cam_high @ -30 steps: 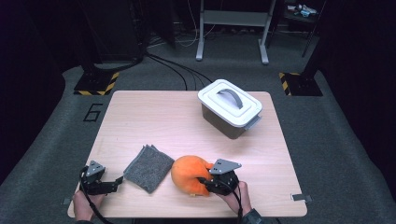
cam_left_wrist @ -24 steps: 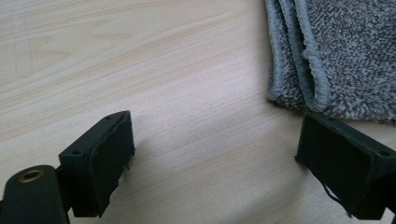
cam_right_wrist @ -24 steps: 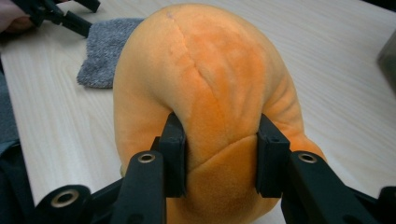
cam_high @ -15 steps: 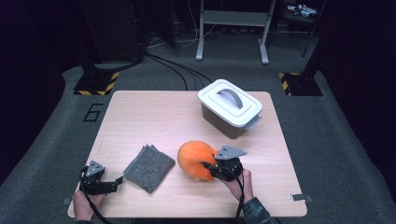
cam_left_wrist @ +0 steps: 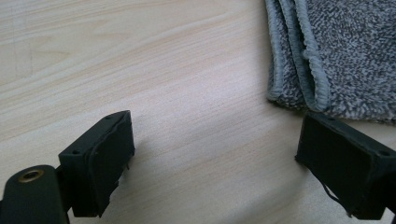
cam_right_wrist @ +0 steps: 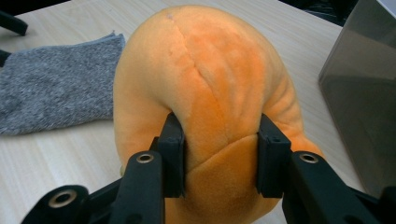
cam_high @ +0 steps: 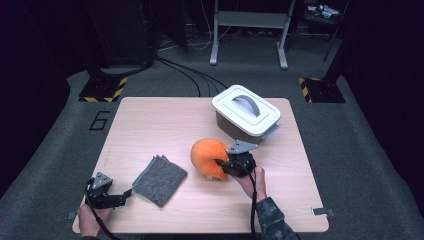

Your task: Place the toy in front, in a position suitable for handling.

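Two tools at work: my right tool [cam_high: 223,165] clenches the orange plush toy [cam_high: 209,157] at the worktop's [cam_high: 150,120] near middle, beside the lidded box [cam_high: 246,113]; my left tool [cam_high: 121,199] rests released by the grey cloth [cam_high: 159,179].

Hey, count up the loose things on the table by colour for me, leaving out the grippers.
Orange: 1, the plush toy
Grey: 1, the folded cloth
White-lidded: 1, the box
Total: 3
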The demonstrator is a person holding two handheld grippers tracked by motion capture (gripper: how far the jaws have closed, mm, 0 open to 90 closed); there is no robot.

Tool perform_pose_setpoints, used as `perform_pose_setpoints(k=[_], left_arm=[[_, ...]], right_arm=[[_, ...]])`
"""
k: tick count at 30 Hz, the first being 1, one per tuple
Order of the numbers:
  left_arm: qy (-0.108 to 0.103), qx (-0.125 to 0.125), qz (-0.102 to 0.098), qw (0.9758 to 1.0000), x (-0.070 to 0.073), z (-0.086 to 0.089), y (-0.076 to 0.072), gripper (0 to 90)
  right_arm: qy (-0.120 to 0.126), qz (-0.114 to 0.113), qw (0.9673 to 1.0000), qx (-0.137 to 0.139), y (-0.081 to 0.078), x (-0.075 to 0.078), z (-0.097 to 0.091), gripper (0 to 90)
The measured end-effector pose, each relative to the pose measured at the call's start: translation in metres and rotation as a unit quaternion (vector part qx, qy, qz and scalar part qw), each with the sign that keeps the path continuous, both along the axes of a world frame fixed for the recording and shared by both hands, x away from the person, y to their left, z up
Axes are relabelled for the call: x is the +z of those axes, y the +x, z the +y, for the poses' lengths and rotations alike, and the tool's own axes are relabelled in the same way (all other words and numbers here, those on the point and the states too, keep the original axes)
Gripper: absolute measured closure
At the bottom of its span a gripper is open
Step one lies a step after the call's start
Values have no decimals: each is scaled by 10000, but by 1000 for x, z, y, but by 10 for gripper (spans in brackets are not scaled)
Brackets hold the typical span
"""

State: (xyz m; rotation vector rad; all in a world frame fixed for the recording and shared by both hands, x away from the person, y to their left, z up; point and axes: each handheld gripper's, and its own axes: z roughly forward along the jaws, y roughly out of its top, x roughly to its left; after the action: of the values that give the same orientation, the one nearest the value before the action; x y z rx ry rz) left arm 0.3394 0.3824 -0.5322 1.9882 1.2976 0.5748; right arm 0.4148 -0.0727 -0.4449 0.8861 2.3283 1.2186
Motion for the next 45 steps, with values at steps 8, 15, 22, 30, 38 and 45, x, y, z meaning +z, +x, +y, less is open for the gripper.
perform_pose_setpoints(k=[8, 15, 22, 30, 38, 45], left_arm=[[3, 2, 0, 10000, 0, 0, 0, 106], [11, 9, -5, 10000, 0, 0, 0, 107], [14, 18, -8, 10000, 0, 0, 0, 107], [12, 18, -8, 10000, 0, 0, 0, 107], [16, 16, -6, 10000, 0, 0, 0, 107], [23, 15, -5, 10000, 0, 0, 0, 107]], right_arm=[[15, 95, 9999, -136, 22, -1, 6, 605], [-34, 112, 9998, -143, 34, -1, 18, 600], [-387, 252, 9986, -244, 52, -16, 36, 551], [-283, 412, 9970, -593, 52, -19, 31, 261], [40, 301, 9982, -518, 24, -4, 9, 117], [-8, 525, 9973, -516, -8, -13, -27, 5]])
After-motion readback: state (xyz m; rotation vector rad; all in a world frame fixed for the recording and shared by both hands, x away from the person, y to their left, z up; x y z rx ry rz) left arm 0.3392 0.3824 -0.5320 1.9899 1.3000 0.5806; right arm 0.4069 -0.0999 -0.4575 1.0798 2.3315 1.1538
